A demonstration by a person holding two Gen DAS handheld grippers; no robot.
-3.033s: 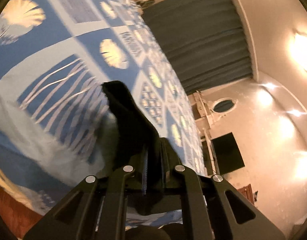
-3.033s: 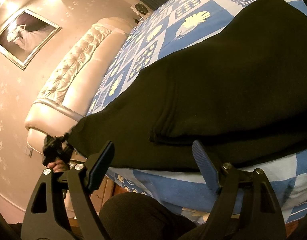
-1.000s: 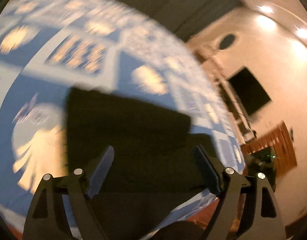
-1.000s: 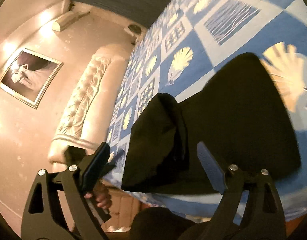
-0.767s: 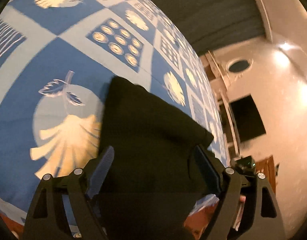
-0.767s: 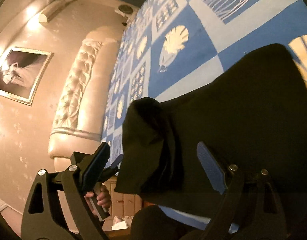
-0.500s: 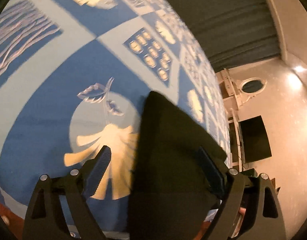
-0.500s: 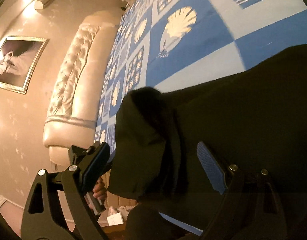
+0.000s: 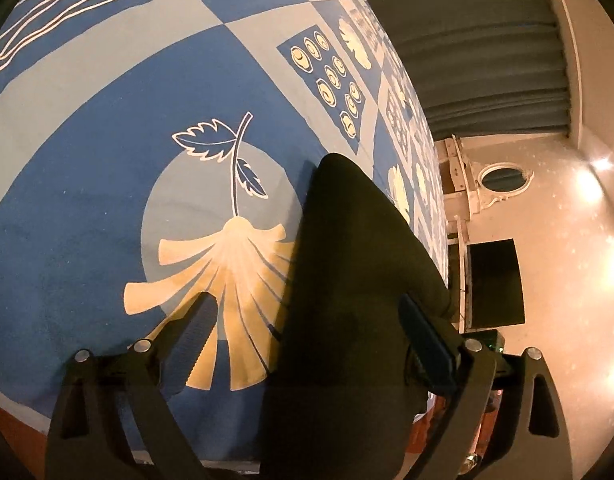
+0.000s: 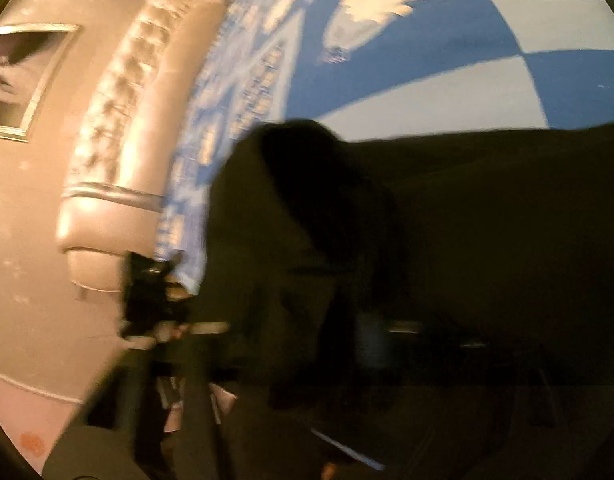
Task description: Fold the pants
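The black pants [image 9: 347, 300] lie folded on the blue and cream patterned bedspread [image 9: 107, 160], near the bed's front edge. My left gripper [image 9: 307, 336] is open, its jaws spread wide over the near left edge of the pants. In the right wrist view the pants [image 10: 467, 240] fill the lower right as a dark blurred mass with a raised fold at their left end. My right gripper is lost in blur and darkness low in that view, so its jaws cannot be made out. The left gripper [image 10: 147, 292] shows there at the bed edge.
A cream tufted headboard [image 10: 119, 120] and a framed picture [image 10: 23, 76] stand at the left of the right view. Grey curtains [image 9: 487, 40], a white dresser with an oval mirror [image 9: 503, 178] and a dark screen [image 9: 495, 284] lie beyond the bed's far side.
The left gripper has swung left, so the pants sit more to its right. The right gripper has dropped closer to the pants and its view has blurred; its fingers no longer show clearly.
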